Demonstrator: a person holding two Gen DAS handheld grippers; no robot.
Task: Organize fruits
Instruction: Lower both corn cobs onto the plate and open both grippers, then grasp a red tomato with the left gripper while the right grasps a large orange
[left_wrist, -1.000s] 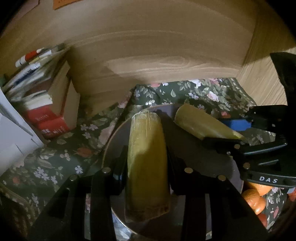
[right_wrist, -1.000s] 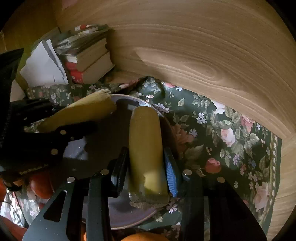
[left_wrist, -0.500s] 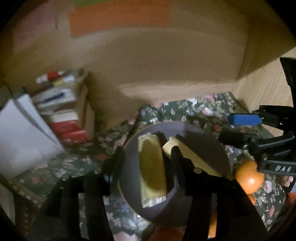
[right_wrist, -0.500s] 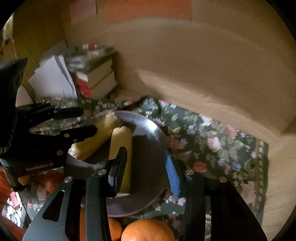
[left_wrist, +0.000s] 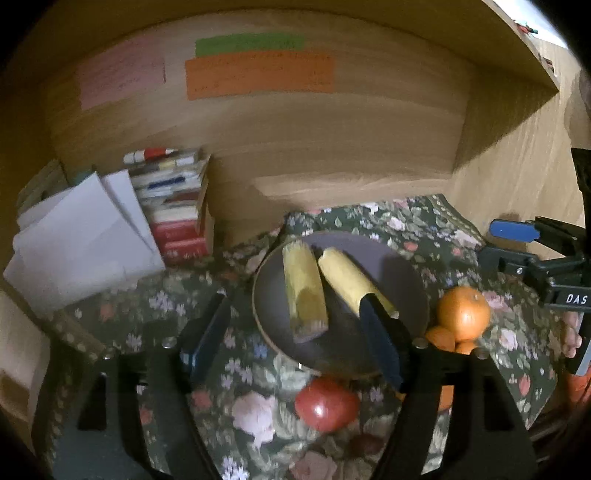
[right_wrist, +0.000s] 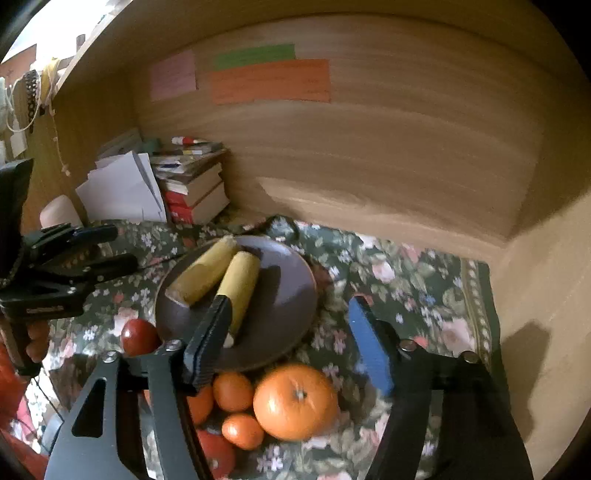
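Note:
Two yellow corn cobs (left_wrist: 304, 290) (right_wrist: 240, 286) lie side by side on a dark round plate (left_wrist: 402, 280) (right_wrist: 284, 299) on the floral cloth. My left gripper (left_wrist: 295, 343) is open and empty, held back above the plate's near edge. My right gripper (right_wrist: 291, 332) is open and empty, above the plate's near right side. A large orange (right_wrist: 295, 400) (left_wrist: 463, 314) and smaller oranges (right_wrist: 232, 391) lie in front of the plate. A red tomato (left_wrist: 327, 404) (right_wrist: 140, 336) lies by the plate.
A stack of books (left_wrist: 177, 214) (right_wrist: 192, 188) and white papers (left_wrist: 81, 240) stand at the back left. Wooden walls (right_wrist: 369, 147) close the back and right. Coloured notes (left_wrist: 258, 74) stick to the back wall. The floral cloth (right_wrist: 424, 280) covers the surface.
Both grippers let go of the corn cobs, opened wide and pulled back and up from the plate. The cobs now lie on the plate.

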